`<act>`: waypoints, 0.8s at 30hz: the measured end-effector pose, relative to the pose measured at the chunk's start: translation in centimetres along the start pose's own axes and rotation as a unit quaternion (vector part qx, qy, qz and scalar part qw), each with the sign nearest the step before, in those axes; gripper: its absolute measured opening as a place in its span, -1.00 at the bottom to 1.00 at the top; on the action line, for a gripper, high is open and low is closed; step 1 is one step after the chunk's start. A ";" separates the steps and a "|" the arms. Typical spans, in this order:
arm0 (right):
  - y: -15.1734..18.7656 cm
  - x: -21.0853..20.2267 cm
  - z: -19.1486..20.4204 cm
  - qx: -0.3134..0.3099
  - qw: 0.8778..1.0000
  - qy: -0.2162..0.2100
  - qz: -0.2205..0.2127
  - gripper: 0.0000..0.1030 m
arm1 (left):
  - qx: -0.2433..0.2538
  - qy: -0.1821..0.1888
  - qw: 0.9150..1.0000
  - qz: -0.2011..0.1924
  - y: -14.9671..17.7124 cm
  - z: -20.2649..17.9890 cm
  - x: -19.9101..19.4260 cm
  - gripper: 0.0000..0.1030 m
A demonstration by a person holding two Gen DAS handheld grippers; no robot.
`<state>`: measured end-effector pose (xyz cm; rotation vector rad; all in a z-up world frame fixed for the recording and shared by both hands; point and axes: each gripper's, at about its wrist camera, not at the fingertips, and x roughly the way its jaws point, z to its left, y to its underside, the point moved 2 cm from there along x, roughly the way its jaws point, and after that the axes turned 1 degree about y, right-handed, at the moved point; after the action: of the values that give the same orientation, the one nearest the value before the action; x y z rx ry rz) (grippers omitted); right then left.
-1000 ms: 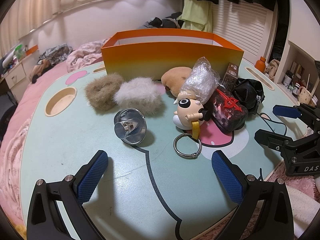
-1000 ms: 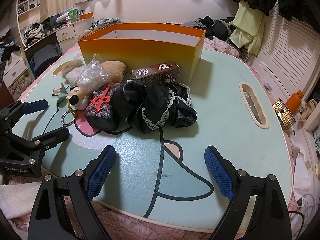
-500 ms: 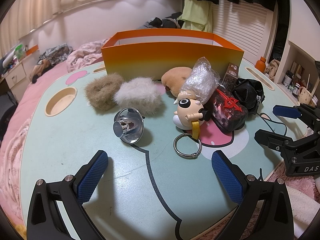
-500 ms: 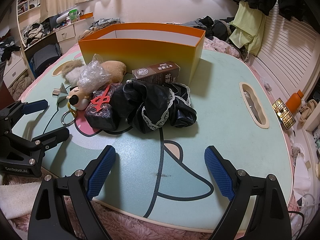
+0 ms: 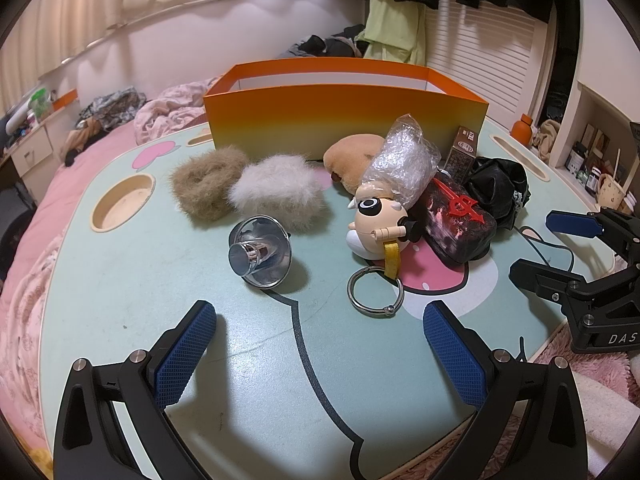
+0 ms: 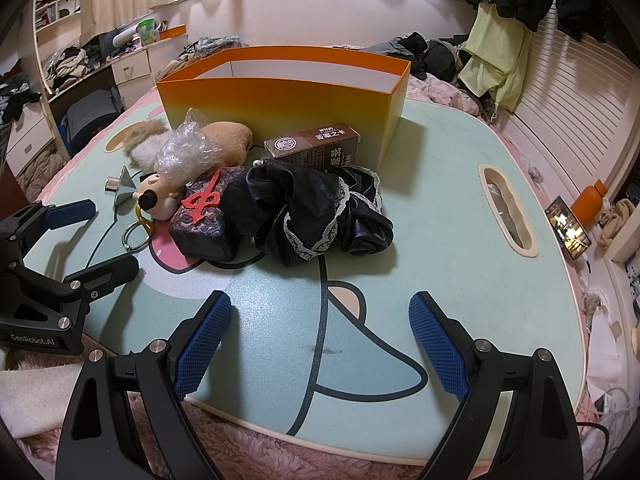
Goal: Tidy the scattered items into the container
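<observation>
An orange box (image 5: 344, 116) stands open-topped at the far side of the pale green desk (image 5: 120, 280), its long axis running across the left wrist view, one long wall facing the grippers. In front of that wall the scattered things lie in a loose row. A tan furry scrunchie (image 5: 206, 186) and a white furry scrunchie (image 5: 276, 194) touch each other at the left. Nearer, a small metal funnel (image 5: 260, 252) lies on its side, its spout pointing toward the left gripper. A tan plush toy (image 5: 350, 160) lies close to the box wall, with a crumpled clear plastic bag (image 5: 402, 164) leaning over a round-headed figurine keychain (image 5: 378, 226). The figurine's yellow strap leads toward the camera to a metal ring (image 5: 374, 290) flat on the desk. To the right sits a dark pouch with a red emblem (image 5: 456, 220), touching a bundle of black lace-trimmed cloth (image 6: 316, 208). A brown drink carton (image 6: 316, 146) lies flat behind the cloth, its long axis roughly parallel to the box wall and one end near the box's corner.

The left gripper (image 5: 320, 350) hovers over bare desk near the front edge, jaws spread wide, holding and touching nothing. The right gripper (image 6: 320, 340) hangs likewise, jaws wide apart with only desk surface between them.
</observation>
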<state>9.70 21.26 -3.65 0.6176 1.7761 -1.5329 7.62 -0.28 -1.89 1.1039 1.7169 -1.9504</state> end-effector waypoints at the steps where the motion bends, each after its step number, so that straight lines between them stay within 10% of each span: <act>1: 0.0 0.0 0.0 0.000 1.000 0.000 0.000 0.76 | 0.000 0.000 1.000 0.000 0.0 0.0 0.0 1.00; 18: 0.0 0.0 -0.1 0.000 1.000 0.000 0.000 0.76 | -0.050 -0.014 0.997 -0.055 -2.3 4.4 -2.2 0.97; 24: 0.1 0.0 -0.1 0.000 1.000 0.000 0.000 0.76 | -0.117 0.004 0.992 -0.056 -5.8 8.5 -1.5 0.53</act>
<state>9.71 21.40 -3.70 0.6162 1.7760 -1.5324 1.81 -7.31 3.10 0.9520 1.9914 -1.7519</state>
